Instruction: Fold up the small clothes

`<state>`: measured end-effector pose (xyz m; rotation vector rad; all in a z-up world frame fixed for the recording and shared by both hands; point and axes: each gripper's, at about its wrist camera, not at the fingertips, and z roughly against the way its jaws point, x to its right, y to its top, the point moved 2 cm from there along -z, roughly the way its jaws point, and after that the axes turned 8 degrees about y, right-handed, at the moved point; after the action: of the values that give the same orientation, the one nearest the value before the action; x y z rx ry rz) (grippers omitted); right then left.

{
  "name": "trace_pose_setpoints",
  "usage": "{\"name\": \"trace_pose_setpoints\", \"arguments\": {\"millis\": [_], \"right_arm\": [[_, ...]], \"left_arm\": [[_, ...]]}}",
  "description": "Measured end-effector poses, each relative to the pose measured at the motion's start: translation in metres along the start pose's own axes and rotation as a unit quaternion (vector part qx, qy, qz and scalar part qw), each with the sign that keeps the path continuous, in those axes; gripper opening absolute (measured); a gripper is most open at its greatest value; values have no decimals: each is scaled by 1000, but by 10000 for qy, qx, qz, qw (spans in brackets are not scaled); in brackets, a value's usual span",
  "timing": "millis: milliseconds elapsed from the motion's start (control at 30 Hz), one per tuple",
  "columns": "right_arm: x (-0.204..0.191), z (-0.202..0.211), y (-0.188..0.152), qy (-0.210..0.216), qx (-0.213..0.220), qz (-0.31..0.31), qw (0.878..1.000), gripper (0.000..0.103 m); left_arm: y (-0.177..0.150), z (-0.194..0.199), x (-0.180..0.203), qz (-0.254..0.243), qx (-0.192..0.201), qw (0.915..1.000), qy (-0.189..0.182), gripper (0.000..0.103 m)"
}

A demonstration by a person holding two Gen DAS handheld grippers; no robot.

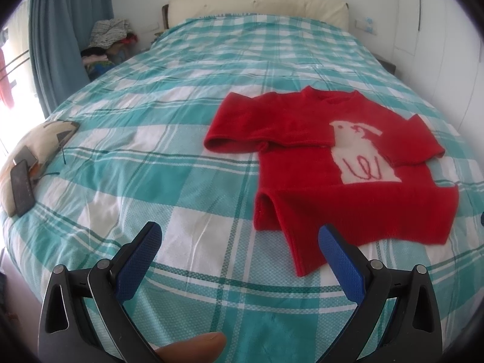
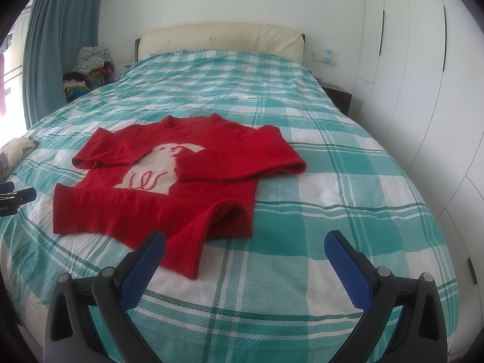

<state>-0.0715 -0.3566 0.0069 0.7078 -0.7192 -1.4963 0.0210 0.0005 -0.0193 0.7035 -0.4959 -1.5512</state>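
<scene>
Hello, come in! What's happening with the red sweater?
Both hand-held grippers open, empty. Red sweater flat on bed, sleeves folded in, hem corner flipped. Nothing in the way.

I can read one marking only: a partial white print ending "ot.AI" on the black left tongs (image 2: pixel 12 201) body. I find nothing else legible.
</scene>
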Motion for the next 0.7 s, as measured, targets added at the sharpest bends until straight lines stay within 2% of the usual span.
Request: {"name": "trace_pose_setpoints", "arguments": {"millis": [233, 700], "right_arm": [[-1, -1, -1, -17, -18, 17, 10000, 103], [-2, -2, -1, 4, -16, 23, 10000, 103]], "left_arm": [[2, -2, -2, 89, -83, 9999, -65, 103], [-2, -8, 1, -90, -333, 9993, -171, 103]]}}
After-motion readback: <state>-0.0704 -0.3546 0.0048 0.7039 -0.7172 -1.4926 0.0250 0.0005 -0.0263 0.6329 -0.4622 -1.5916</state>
